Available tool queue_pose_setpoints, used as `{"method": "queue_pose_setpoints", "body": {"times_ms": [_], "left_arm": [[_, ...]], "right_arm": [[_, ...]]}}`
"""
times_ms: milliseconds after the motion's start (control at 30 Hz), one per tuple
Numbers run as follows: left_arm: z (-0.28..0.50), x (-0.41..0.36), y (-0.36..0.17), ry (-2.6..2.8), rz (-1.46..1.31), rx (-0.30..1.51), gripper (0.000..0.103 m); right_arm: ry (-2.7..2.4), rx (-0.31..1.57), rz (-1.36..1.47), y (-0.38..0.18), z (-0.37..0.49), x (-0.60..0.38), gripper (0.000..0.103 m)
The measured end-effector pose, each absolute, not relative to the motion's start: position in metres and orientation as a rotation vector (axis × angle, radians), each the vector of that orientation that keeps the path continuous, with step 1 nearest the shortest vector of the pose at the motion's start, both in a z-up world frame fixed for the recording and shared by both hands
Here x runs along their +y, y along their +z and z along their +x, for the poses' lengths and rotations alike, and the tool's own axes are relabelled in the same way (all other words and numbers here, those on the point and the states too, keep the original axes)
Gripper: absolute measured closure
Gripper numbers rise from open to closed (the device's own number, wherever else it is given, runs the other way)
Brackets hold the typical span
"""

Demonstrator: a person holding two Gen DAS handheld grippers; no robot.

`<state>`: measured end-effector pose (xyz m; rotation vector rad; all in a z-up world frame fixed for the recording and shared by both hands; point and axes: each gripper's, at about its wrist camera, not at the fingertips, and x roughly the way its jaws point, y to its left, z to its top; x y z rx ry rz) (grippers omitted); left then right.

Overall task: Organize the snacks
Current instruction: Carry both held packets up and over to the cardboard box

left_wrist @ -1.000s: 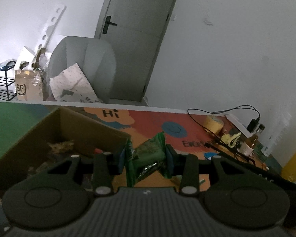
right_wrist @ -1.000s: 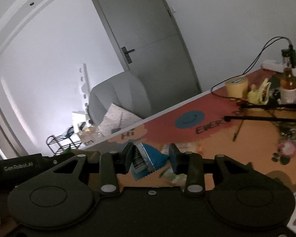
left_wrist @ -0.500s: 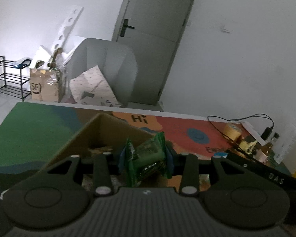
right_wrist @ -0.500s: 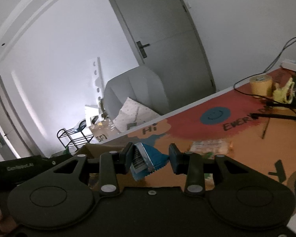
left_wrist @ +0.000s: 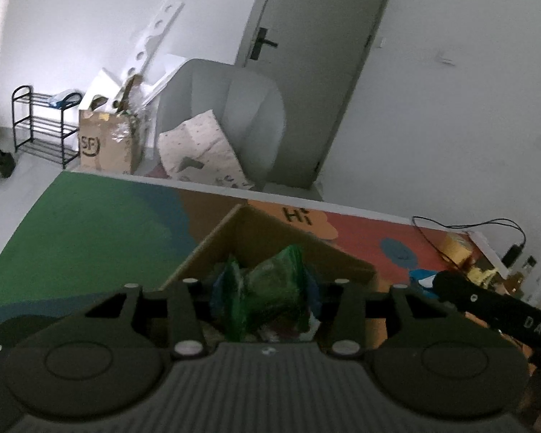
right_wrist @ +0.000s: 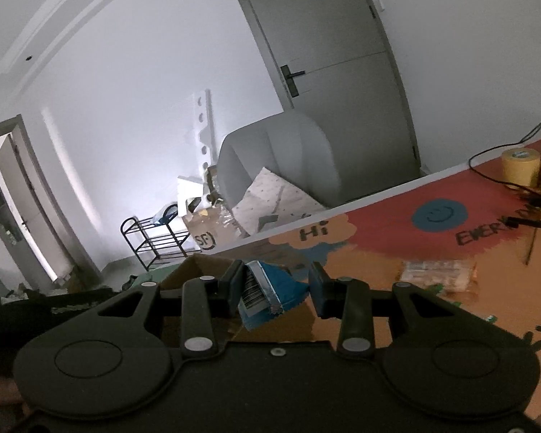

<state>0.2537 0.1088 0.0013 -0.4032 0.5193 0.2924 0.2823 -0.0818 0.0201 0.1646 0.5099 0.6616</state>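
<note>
My left gripper [left_wrist: 267,294] is shut on a crumpled green snack packet [left_wrist: 274,292] and holds it above the open cardboard box [left_wrist: 256,231]. My right gripper [right_wrist: 276,288] is shut on a blue snack packet [right_wrist: 267,290] with a barcode, next to the box's corner [right_wrist: 198,265]. A clear-wrapped snack [right_wrist: 436,272] lies on the colourful table mat [right_wrist: 378,223] to the right. The right gripper's black body [left_wrist: 494,310] shows at the right of the left wrist view.
A yellow tape roll [right_wrist: 521,166], black cables [right_wrist: 501,151] and small bottles [left_wrist: 523,270] sit at the table's far right. Beyond the table stand a grey armchair [left_wrist: 231,115], an SF cardboard box [left_wrist: 104,144], a black rack [left_wrist: 39,122] and a grey door [left_wrist: 306,54].
Both grippers have moved left toward the cardboard box with their packets held. The left gripper's green packet now hangs over the box opening.
</note>
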Motion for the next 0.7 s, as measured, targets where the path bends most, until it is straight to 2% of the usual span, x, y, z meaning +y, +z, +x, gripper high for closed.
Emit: {"method": "queue_pose_setpoints", "body": {"times_ms": [33, 100, 167, 500, 700], "left_arm": [[0.253, 0.111, 0.001, 0.295, -0.412, 0.517, 0.053], [0.249, 0.115, 0.001, 0.289, -0.425, 0.507, 0.037], [0.245, 0.118, 0.0, 0.298, -0.426, 0.497, 0.032], [0.233, 0.134, 0.0, 0.331, -0.453, 0.49, 0.032], [0.232, 0.138, -0.001, 0.341, -0.469, 0.484, 0.027]], "right_arm": [[0.665, 0.512, 0.162, 0.02, 0.283, -0.078, 0.066], [0.676, 0.516, 0.16, 0.02, 0.283, -0.071, 0.066], [0.683, 0.52, 0.154, 0.019, 0.284, -0.065, 0.066], [0.727, 0.548, 0.145, 0.018, 0.295, -0.028, 0.066], [0.761, 0.548, 0.144, 0.022, 0.296, -0.012, 0.066]]}}
